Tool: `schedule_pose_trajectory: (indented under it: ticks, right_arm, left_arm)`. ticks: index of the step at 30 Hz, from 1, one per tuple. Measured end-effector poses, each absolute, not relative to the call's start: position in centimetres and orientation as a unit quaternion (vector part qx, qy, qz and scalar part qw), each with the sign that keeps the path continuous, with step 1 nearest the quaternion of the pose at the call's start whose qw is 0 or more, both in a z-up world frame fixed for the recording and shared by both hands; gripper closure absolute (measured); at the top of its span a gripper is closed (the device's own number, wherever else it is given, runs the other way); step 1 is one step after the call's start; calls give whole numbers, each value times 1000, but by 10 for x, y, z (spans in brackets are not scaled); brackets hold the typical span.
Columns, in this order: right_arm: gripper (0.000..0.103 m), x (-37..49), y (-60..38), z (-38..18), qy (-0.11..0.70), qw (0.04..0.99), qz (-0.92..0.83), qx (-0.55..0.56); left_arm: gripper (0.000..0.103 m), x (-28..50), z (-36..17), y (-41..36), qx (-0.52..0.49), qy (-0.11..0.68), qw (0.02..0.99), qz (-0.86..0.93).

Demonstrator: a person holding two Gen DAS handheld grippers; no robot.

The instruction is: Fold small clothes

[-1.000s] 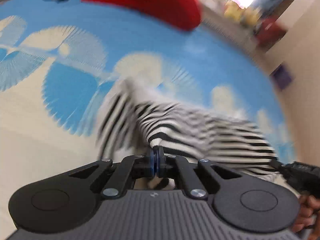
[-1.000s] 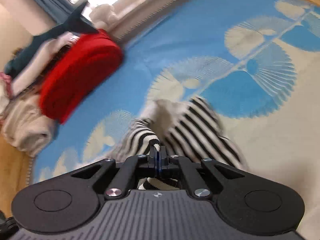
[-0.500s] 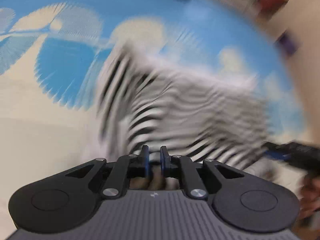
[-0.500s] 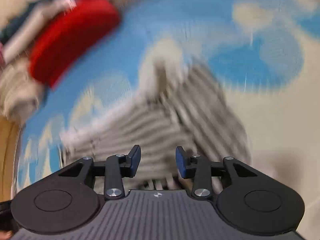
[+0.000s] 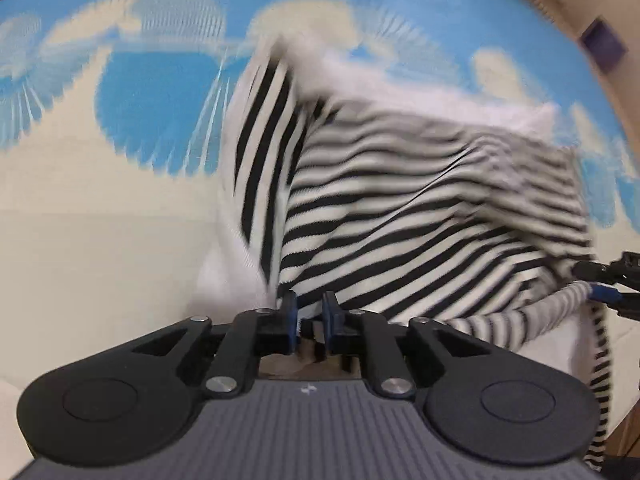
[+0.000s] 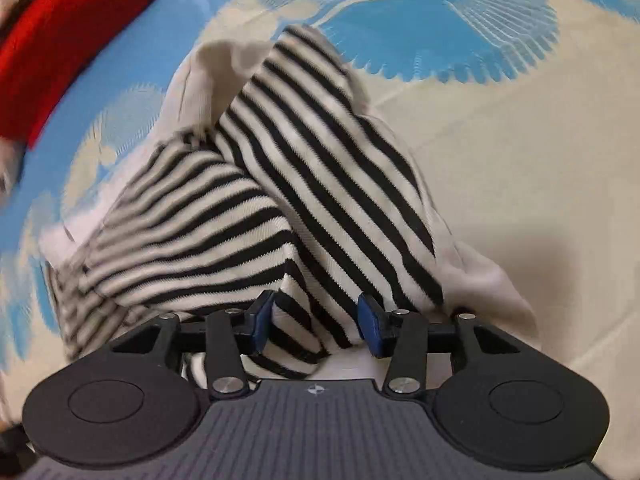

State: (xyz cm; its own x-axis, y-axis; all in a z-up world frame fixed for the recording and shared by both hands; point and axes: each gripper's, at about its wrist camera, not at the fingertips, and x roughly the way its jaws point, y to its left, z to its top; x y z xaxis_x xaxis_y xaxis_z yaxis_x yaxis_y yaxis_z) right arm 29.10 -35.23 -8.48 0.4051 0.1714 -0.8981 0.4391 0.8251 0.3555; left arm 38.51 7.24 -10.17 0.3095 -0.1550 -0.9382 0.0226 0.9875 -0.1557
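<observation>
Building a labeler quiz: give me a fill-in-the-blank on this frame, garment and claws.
1. The garment has black and ____ stripes.
2. It lies on a sheet patterned in cream and ____.
3. The bundle in the right wrist view's top left corner is ____.
4. The claw with the wider gap between its jaws is the ____ one, not the other.

Missing words: white; blue; red; right

Black-and-white striped garment [image 6: 280, 200]; blue-and-cream fan-patterned mat [image 6: 500, 128]; red cushion [image 6: 60, 40].
</observation>
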Motion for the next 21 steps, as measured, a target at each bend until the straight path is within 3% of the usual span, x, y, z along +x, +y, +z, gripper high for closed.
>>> schedule_pose_trajectory:
  ticks: [5,8,11,13,21]
  right_arm:
    - [56,241,-357,20,406,873,-64,261]
    - [56,193,-365,67,356,897,-23,262]
    - [55,132,-372,98,310,919,3,243]
    - [54,92,-377,101,294,927,8,231]
    - [54,-3,-388,15,344,914,-42,212]
  left_arm:
    - [80,334,-9,92,-104,487,865,-62]
    - [78,288,39,97,-70,434,896,-66]
    - [68,226,69,100,-33,383,921,-67]
    - [59,187,71,101,-34,367,926,-77]
    - [60,82,7,103,-12,421,906,-52]
